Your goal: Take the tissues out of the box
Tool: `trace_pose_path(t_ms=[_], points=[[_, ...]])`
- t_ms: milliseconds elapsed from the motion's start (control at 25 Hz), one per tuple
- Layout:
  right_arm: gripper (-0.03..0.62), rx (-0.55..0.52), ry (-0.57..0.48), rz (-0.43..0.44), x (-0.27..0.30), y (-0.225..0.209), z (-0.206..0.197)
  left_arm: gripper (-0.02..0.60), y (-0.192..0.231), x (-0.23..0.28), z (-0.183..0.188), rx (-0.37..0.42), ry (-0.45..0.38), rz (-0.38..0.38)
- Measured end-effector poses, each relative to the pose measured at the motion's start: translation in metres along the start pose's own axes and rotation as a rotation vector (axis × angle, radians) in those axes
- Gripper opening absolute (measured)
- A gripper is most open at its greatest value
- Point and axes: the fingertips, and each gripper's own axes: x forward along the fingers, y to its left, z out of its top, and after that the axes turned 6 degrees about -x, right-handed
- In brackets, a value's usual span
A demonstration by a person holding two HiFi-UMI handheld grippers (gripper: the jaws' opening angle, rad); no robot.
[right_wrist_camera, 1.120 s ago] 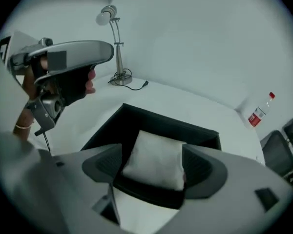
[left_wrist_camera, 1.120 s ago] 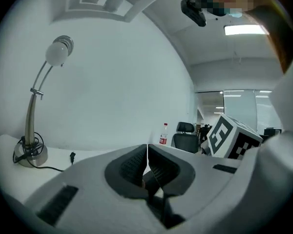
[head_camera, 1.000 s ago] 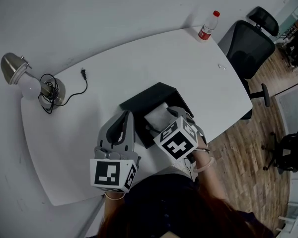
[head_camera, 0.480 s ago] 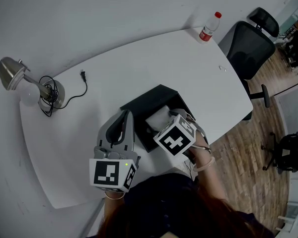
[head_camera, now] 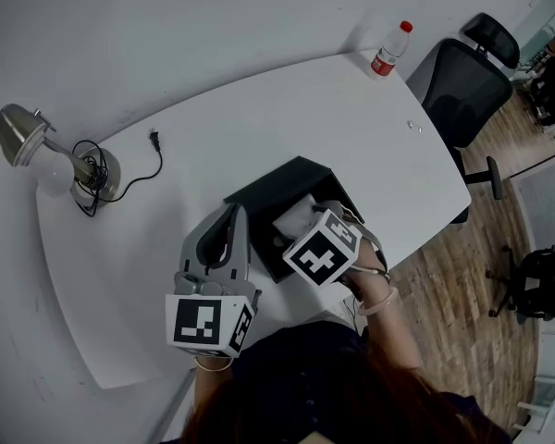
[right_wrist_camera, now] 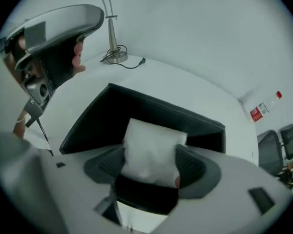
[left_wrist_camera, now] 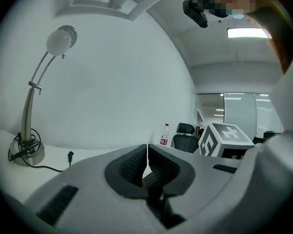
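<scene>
A black open box (head_camera: 268,191) (right_wrist_camera: 136,112) sits near the front edge of the white table (head_camera: 259,109). A white pack of tissues (right_wrist_camera: 151,152) (head_camera: 293,216) is lifted at the box's near side, and my right gripper (right_wrist_camera: 151,164) (head_camera: 307,228) is shut on it. My left gripper (left_wrist_camera: 146,167) (head_camera: 229,222) is held left of the box with its jaws shut and nothing between them, pointing toward the back wall.
A desk lamp (head_camera: 51,155) (left_wrist_camera: 36,96) with a coiled cord (head_camera: 129,176) stands at the table's left. At the far right corner stands a bottle with a red cap (head_camera: 387,50) (right_wrist_camera: 263,107). A black office chair (head_camera: 467,77) is beside the table's right end.
My right gripper has lifted and tipped slightly with the white pack, drawing it a little higher out of the box. The left gripper has stayed where it was.
</scene>
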Motion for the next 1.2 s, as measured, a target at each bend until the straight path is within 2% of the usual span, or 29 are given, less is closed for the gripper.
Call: trace_pose_path(t_ms=[280, 680, 960, 1080, 1200], points=[[0.313, -0.003, -0.017, -0.001, -0.005, -0.003, 0.000, 0.028, -0.003, -0.009, 0.004, 0.003, -0.017, 0.010], [0.304, 0.036, -0.059, -0.006, -0.017, 0.000, -0.002, 0.028, -0.002, -0.025, 0.007, 0.006, -0.031, 0.033], [0.304, 0.077, -0.162, -0.027, -0.035, -0.002, 0.001, 0.028, -0.012, -0.035, 0.008, 0.015, -0.038, 0.026], [0.304, 0.129, -0.208, -0.035, -0.042, -0.001, 0.001, 0.028, -0.016, -0.041, 0.009, 0.022, -0.043, 0.025], [0.304, 0.145, -0.263, -0.070, -0.049, -0.005, 0.002, 0.028, -0.021, -0.047, 0.010, 0.029, -0.047, 0.026]])
